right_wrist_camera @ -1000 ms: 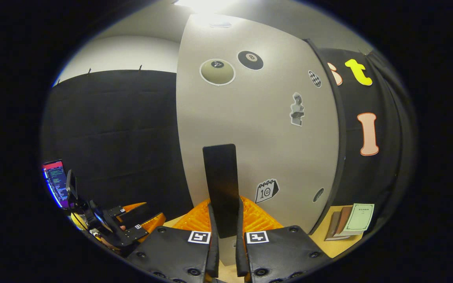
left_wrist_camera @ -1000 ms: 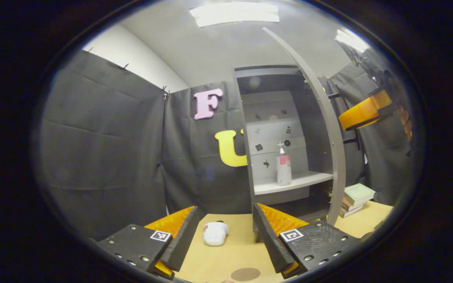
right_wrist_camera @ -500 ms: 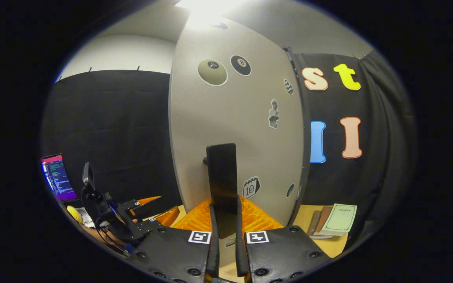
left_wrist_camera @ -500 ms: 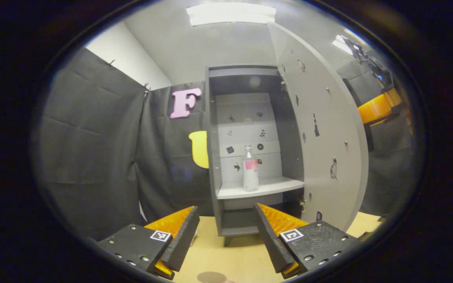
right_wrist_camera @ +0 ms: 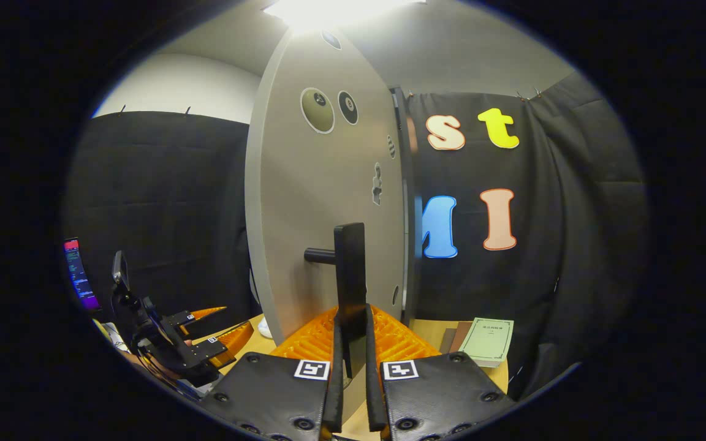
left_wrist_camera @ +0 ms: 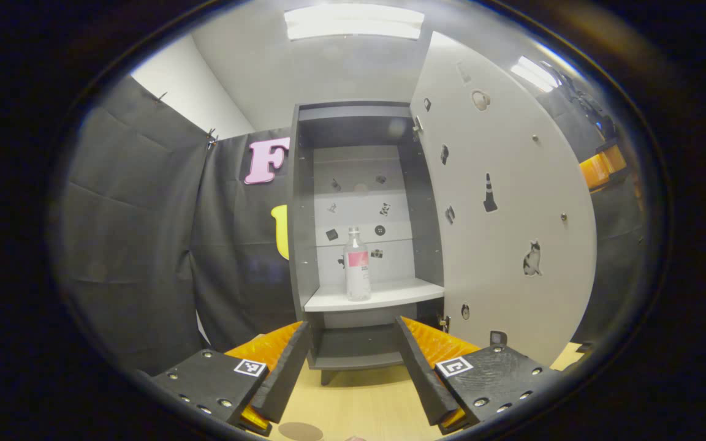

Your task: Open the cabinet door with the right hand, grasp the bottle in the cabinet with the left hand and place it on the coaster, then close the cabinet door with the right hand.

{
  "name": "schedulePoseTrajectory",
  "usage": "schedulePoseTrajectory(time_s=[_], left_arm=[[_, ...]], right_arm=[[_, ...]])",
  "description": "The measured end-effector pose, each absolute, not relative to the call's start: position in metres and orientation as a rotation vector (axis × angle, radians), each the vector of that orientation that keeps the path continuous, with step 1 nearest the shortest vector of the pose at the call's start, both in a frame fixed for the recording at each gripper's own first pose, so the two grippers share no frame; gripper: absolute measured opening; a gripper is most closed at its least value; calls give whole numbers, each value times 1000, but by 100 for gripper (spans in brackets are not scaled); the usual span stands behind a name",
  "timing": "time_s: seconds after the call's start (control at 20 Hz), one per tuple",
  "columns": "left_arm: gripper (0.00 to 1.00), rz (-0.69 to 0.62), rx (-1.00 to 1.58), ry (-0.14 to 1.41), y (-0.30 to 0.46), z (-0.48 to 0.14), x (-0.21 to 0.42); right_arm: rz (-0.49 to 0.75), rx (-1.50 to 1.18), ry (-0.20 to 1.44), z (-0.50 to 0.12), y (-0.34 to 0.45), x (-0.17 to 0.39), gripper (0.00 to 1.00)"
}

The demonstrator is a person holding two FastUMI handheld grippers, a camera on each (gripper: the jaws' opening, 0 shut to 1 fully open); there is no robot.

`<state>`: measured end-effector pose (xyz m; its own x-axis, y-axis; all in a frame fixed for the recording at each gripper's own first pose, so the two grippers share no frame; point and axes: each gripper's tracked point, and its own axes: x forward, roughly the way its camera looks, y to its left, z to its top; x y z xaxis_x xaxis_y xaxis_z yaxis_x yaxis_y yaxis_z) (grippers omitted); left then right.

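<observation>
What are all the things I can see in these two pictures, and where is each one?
cabinet: one, grey, at the back of the table, standing open
cabinet door: one, pale grey with small stickers, swung wide open to the right
door handle: one, black bar, on the door's outer face
bottle: one, clear with a pink label, upright on the cabinet shelf
coaster: one, brown disc, on the table near the left gripper
books: small stack, pale green one on top, on the table beyond the door
table: one, light wood
monitor: one, lit, far left in the right gripper view
left gripper: fingers spread wide, facing the cabinet
right gripper: fingers closed on the door handle
</observation>
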<state>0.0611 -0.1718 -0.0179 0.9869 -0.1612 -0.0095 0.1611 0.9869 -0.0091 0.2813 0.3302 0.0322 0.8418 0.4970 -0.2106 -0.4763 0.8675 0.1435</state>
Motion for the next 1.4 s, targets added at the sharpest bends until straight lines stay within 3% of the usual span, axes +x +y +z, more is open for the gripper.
schedulePoseTrajectory(time_s=[0.2, 0.25, 0.6, 0.7, 0.9, 0.95, 1.05, 1.1, 1.4], left_arm=[[83, -152, 2, 13, -180, -18, 67], [83, -149, 5, 14, -183, -18, 66], [85, -109, 16, 7, -195, -8, 69], [85, -98, 23, 7, -195, -4, 76], [83, -102, 22, 12, -190, 5, 101], [83, -107, 14, 19, -189, 7, 112], [85, -118, -8, 32, -184, 11, 138], [85, -124, -19, 36, -181, 13, 151], [84, -186, -43, 37, -172, 23, 231]], right_arm=[[517, 123, 240, 32, 330, 283, 17], [544, 144, 243, 34, 334, 280, 11], [612, 132, 231, 38, 323, 267, 24], [575, 110, 222, 35, 310, 270, 34], [400, 25, 209, 24, 274, 293, 93], [371, 23, 213, 22, 269, 296, 96], [315, 37, 221, 18, 262, 295, 92], [288, 44, 224, 15, 257, 299, 100], [130, 40, 242, 1, 239, 315, 96]])
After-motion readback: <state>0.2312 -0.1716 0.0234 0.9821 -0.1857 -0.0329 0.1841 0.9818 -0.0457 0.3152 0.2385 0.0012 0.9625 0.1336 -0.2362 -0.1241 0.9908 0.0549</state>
